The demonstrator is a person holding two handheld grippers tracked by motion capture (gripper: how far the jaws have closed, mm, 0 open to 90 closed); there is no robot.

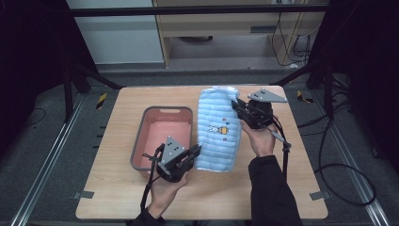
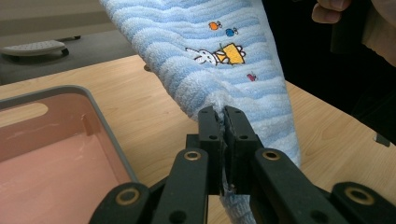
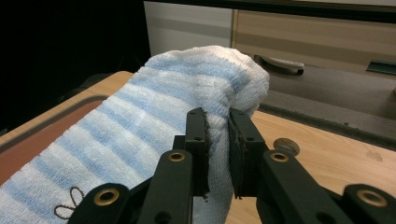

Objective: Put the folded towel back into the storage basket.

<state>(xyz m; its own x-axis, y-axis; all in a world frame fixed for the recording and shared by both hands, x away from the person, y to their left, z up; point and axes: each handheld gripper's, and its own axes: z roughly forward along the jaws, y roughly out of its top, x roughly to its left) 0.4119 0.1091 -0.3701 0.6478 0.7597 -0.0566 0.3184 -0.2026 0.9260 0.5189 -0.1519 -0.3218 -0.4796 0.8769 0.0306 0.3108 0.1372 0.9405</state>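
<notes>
Black jaws of my left gripper (image 2: 223, 122) are pressed together on a fold of the blue-and-white striped towel (image 2: 224, 60), pinching its near corner. From above, that gripper (image 1: 194, 153) sits at the towel's (image 1: 217, 129) lower left edge, held in my left hand (image 1: 164, 188).

My right gripper (image 3: 217, 122) pinches the towel's (image 3: 154, 116) far end; terry cloth is bunched between the two jaws. In the high view this gripper (image 1: 238, 107) is at the towel's upper right corner, with my right hand (image 1: 260, 136) behind it.

Towel position: stretched lengthwise between both grippers over the wooden table (image 1: 117, 188), its far end raised. An embroidered rabbit motif (image 1: 219, 128) faces up near mid-length.

Adjacent item: a grey-rimmed bin with a pink interior (image 1: 141, 136) stands on the table just to the left of the towel. The left gripper lies beside its near right corner. Whether the towel touches the bin's rim cannot be determined.
</notes>
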